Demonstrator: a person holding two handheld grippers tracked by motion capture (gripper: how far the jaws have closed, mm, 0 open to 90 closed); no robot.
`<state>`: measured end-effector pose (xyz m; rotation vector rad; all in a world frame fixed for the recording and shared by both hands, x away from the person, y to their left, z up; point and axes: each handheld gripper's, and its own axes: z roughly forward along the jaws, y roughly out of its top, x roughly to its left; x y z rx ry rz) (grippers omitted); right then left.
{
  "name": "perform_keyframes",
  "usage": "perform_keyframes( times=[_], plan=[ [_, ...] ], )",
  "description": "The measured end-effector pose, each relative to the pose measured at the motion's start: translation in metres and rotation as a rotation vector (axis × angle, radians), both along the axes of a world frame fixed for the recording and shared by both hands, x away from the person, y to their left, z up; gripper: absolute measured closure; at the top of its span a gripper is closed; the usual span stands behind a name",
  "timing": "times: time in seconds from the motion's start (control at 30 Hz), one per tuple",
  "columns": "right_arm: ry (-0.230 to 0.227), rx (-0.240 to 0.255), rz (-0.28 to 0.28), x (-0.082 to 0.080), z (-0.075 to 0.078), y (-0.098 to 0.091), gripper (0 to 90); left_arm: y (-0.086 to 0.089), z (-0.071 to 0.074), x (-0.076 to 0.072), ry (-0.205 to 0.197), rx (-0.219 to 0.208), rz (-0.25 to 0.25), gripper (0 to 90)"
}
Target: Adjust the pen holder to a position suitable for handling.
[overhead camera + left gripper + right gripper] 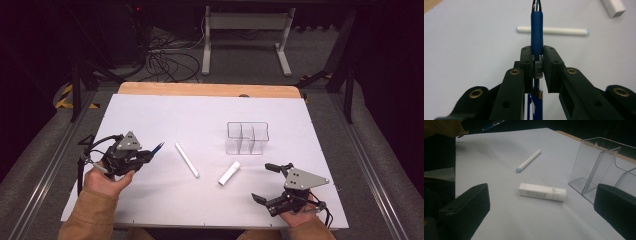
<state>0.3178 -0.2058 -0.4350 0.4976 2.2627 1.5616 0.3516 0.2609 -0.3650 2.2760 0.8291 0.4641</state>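
Tongs in the person's left hand, the left tongs (148,154), pinch a blue pen (537,32) by its barrel, well to the left of the clear organizer (247,138) that stands near the middle of the white counter (150,110). The pen's tip points toward the organizer, and the pen looks lifted clear of the counter, so the step in hand is probably carrying it over. The next move likely calls for tipping the pen upright and lowering it into one compartment. The left hand (107,175) sits low with the wrist roughly level.

Between pen and organizer lies a white stick (187,159). Just in front of the organizer lies a white tube (229,173). In front of and right of the organizer, the right tongs (264,182) are spread wide and empty, aimed at the tube.
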Motion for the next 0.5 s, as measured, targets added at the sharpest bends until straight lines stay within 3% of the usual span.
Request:
perform_keyframes(
  times=[0.3,0.5],
  plan=[
    [0.0,0.002,-0.003,-0.001,0.0,-0.001,1.0,-0.008,0.007,0.008,-0.013,-0.172,-0.077,79.2],
    [0.001,0.003,0.0,-0.001,0.0,-0.001,1.0,-0.016,0.01,0.011,-0.049,-0.243,-0.11,79.2]
  ],
)
